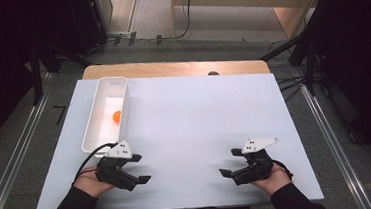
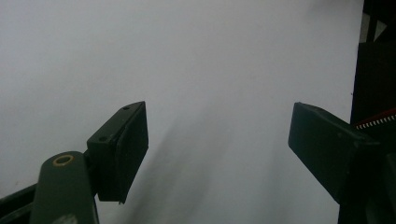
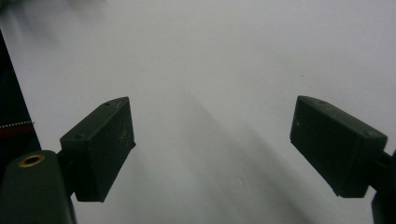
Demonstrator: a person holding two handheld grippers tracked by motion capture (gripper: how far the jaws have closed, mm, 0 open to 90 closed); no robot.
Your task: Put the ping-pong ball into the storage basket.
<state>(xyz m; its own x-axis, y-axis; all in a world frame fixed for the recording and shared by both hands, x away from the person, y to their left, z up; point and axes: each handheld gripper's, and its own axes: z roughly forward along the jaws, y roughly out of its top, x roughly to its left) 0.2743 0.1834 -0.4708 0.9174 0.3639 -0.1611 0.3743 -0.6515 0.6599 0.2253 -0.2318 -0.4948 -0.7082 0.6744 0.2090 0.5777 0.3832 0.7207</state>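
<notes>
White table (image 1: pixel 199 118), one tray (image 1: pixel 105 122), one orange ball (image 1: pixel 117 117), two open grippers, left gripper (image 1: pixel 139 169), right gripper (image 1: pixel 229 162)

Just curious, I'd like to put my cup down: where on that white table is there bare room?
Most of the white tabletop is bare: the wide patch right of the white bin, beyond both hand-held grippers. The left side is crowded: the bin holds an orange ball, with the left hand-held gripper just below.

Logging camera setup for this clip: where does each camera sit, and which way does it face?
High view: above the person's side, facing forward and down on the white table, bin and orange ball; both hands, left gripper and right gripper show.
Left gripper view: rides the left gripper, facing bare tabletop between open jaws.
Right gripper view: likewise on the right gripper.
Shared: the white tabletop.
</notes>
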